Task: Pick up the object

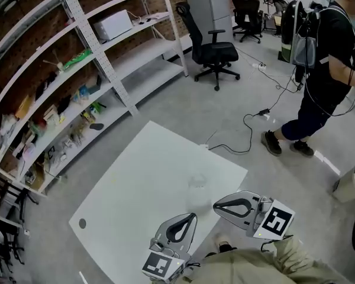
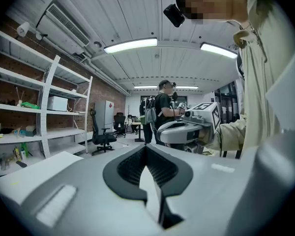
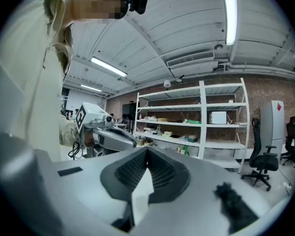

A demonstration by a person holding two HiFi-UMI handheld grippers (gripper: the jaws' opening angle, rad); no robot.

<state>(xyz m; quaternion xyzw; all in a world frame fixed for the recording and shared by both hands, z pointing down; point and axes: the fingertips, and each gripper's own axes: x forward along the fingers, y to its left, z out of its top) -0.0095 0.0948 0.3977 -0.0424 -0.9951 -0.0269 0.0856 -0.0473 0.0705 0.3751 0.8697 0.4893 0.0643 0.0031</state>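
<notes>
A white table (image 1: 136, 194) lies below me. Near its right edge rests a faint, see-through object (image 1: 198, 181); its shape is too pale to make out. My left gripper (image 1: 193, 216) hovers over the table's near edge, jaws shut and empty, tips pointing at the object. My right gripper (image 1: 215, 206) hangs just right of it, also shut with nothing in it. In the left gripper view the left gripper (image 2: 146, 147) has its tips together, and the right gripper (image 2: 187, 131) shows beyond. In the right gripper view the right gripper (image 3: 147, 149) is shut and faces the left gripper (image 3: 110, 137).
A small dark spot (image 1: 82, 223) marks the table's left corner. White shelves (image 1: 77, 87) with clutter line the left wall. An office chair (image 1: 210, 49), a floor cable (image 1: 248, 129), a standing person (image 1: 325, 58) and a bin (image 1: 350, 185) are to the right.
</notes>
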